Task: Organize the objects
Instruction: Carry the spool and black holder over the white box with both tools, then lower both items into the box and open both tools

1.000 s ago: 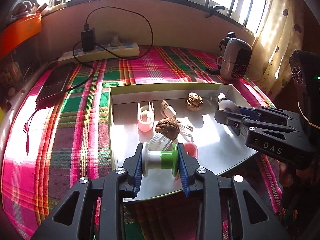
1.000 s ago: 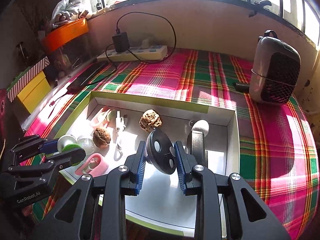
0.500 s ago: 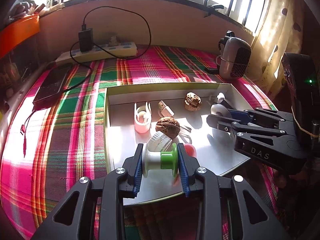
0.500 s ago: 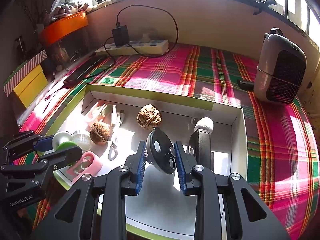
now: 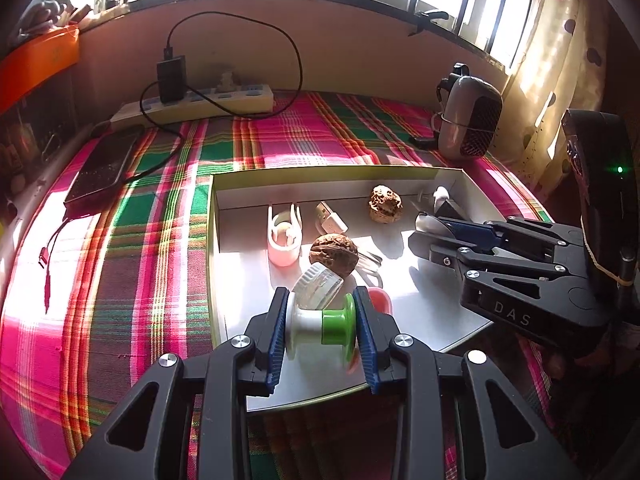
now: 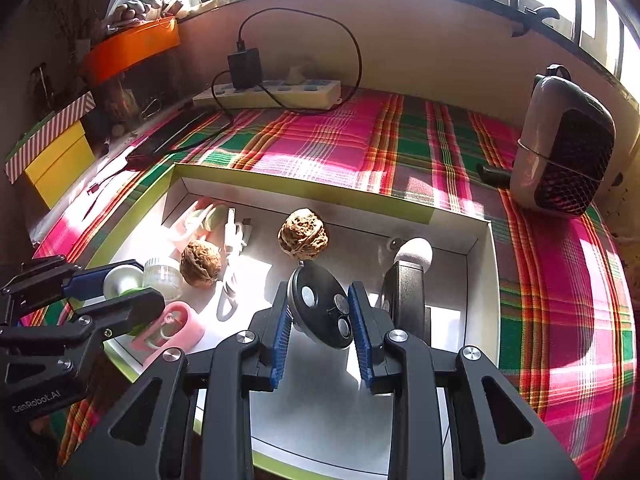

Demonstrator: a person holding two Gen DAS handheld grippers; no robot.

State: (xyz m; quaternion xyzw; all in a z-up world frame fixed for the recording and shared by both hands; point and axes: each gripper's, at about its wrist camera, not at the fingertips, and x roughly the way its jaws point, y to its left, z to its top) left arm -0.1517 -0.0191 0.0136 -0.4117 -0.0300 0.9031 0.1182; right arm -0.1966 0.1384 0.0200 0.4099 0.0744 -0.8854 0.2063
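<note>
Between left gripper [image 5: 320,326] pads, white-green spool [image 5: 320,325].

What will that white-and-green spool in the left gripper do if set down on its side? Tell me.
The spool has round flanges, so it would probably roll on the tray's smooth floor. It looks like hard plastic, likely light and stiff. The left gripper pinches its flat ends, which seems secure.
</note>
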